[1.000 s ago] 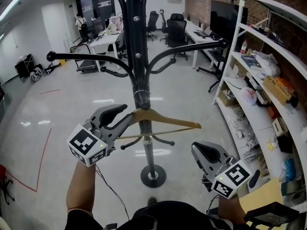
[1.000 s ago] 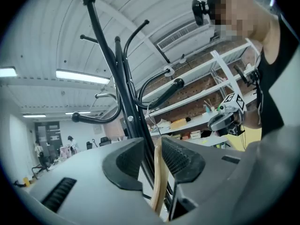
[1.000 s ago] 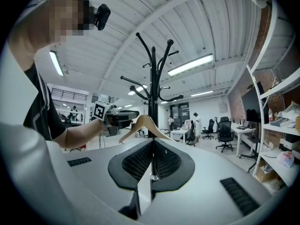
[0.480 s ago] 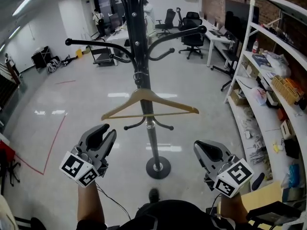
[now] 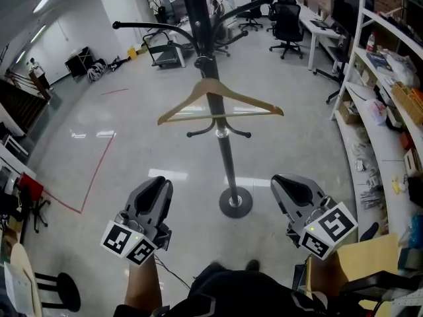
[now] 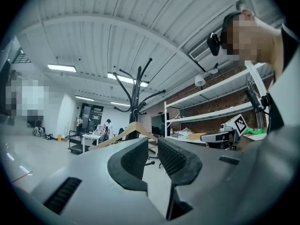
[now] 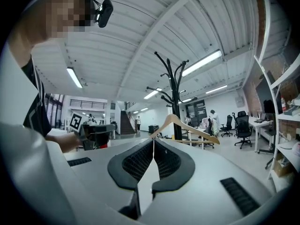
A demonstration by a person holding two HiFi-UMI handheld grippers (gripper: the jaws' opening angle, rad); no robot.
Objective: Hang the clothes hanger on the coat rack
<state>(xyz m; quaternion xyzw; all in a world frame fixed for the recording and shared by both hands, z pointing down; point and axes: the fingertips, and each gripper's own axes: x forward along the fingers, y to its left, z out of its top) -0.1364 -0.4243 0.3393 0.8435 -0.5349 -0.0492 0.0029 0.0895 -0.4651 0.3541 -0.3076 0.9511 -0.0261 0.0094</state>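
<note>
The wooden clothes hanger (image 5: pixel 219 100) hangs by its hook on the black coat rack (image 5: pixel 225 152), level and free of both grippers. My left gripper (image 5: pixel 157 186) is low at the left, well back from the rack. Its jaws are closing with a narrow gap and nothing between them. In the left gripper view (image 6: pixel 152 147) the hanger (image 6: pixel 123 132) and rack (image 6: pixel 137 96) stand far ahead. At the lower right, my right gripper (image 5: pixel 285 182) is shut and empty. The right gripper view (image 7: pixel 153 143) shows the hanger (image 7: pixel 182 123) on the rack (image 7: pixel 176 92) in the distance.
White shelving (image 5: pixel 391 111) loaded with boxes and tools runs along the right side. Office chairs (image 5: pixel 288 18) and desks stand at the back, with people far off. A red tape line (image 5: pixel 96 176) crosses the floor at left. A black stool (image 5: pixel 61 289) is at the lower left.
My left gripper let go of the hanger and drew back and down; its jaws have narrowed. The hanger stays on the rack. The right gripper also pulled back a little.
</note>
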